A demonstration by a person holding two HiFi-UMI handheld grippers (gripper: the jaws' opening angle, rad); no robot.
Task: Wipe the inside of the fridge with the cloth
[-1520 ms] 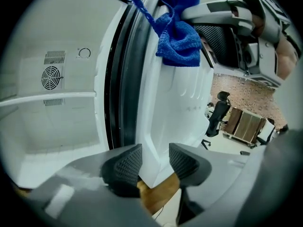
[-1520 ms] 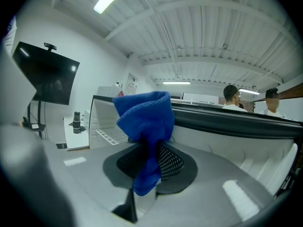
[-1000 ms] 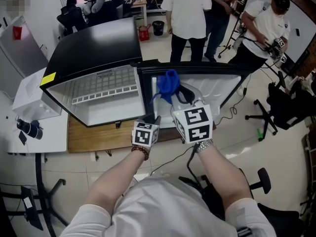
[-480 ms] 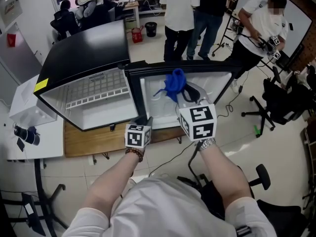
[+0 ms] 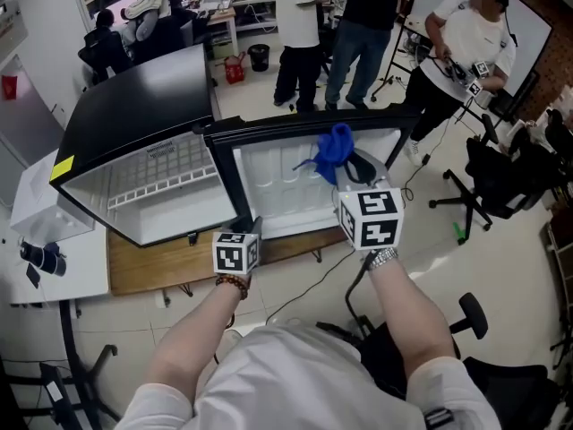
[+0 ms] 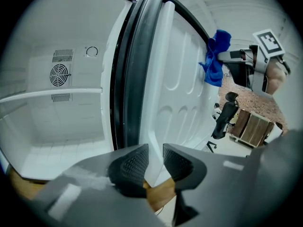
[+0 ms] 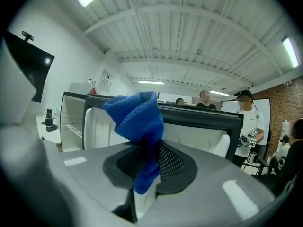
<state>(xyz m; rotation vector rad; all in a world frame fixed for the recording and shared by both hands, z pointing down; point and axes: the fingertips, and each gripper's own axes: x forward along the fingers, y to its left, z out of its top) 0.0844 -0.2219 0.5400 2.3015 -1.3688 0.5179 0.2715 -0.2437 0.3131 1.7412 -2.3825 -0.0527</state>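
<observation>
Fridge: a small fridge [image 5: 143,106] with a black shell and a white inside stands on a wooden table [image 5: 152,262], its open side toward the person. The left gripper view shows a shelf [image 6: 47,94] across the inside.
Door: the door [image 5: 286,186] is swung open to the right of the fridge body, its white moulded lining facing the person and a dark seal round its rim.
Left gripper: the left gripper [image 6: 155,161] is at the near edge of the door, next to the hinge side. Its jaws have just been closing, with the white edge of the door between them. The pads lie against that edge on both sides.
Right gripper: the right gripper [image 7: 152,161] is clamped on the cloth, which is pinched between its pads.
Cloth: the blue cloth [image 7: 137,115] bunches up above the right jaws, with a tail hanging below them. It sits in front of the door lining, at the far edge and toward the right. I cannot tell whether it touches the lining.
Background: people [image 5: 300,25] stand far behind the fridge, and an office chair [image 5: 497,182] is at the right.
</observation>
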